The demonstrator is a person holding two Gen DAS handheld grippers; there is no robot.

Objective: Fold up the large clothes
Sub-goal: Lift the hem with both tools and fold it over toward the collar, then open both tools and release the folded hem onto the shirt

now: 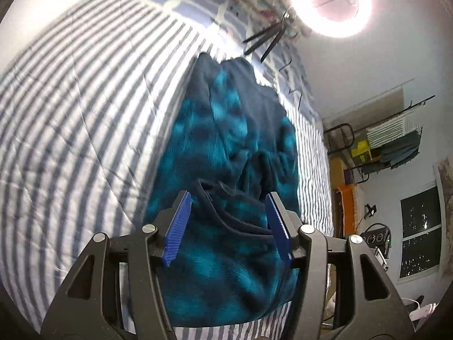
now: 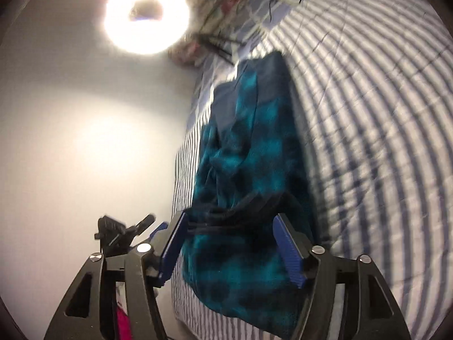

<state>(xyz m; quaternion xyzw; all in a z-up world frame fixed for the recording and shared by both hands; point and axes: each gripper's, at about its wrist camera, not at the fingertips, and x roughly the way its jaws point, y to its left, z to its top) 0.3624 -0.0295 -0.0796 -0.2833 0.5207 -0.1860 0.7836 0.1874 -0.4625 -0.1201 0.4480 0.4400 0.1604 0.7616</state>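
Closest in the left wrist view is the left gripper point(image 1: 229, 226). Its blue pads point(image 1: 177, 232) are spread apart. A dark hem of the fleece point(image 1: 223, 147) lies between them, but the pads do not press on it. The right gripper point(image 2: 235, 243) looks the same: its blue pads point(image 2: 288, 252) stand wide, with a bunch of dark edges in the gap, and nothing is pinched. My guess is that both hands sit at the near end because that end has been laid down on the pile, and the fingers are wide so the cloth can drop free.

The fleece is blue-green with dark patches. It lies in a long, lumpy strip on the striped bed point(image 1: 70, 119), running away from the grippers. It looks partly folded, still bumpy in the middle.

Farther off, black tripod legs point(image 1: 266, 42) stand on the bed below a bright ring light point(image 1: 331, 2). Past the bed is a rack point(image 1: 390, 141) by the wall.

I can read no words, brands or labels anywhere.
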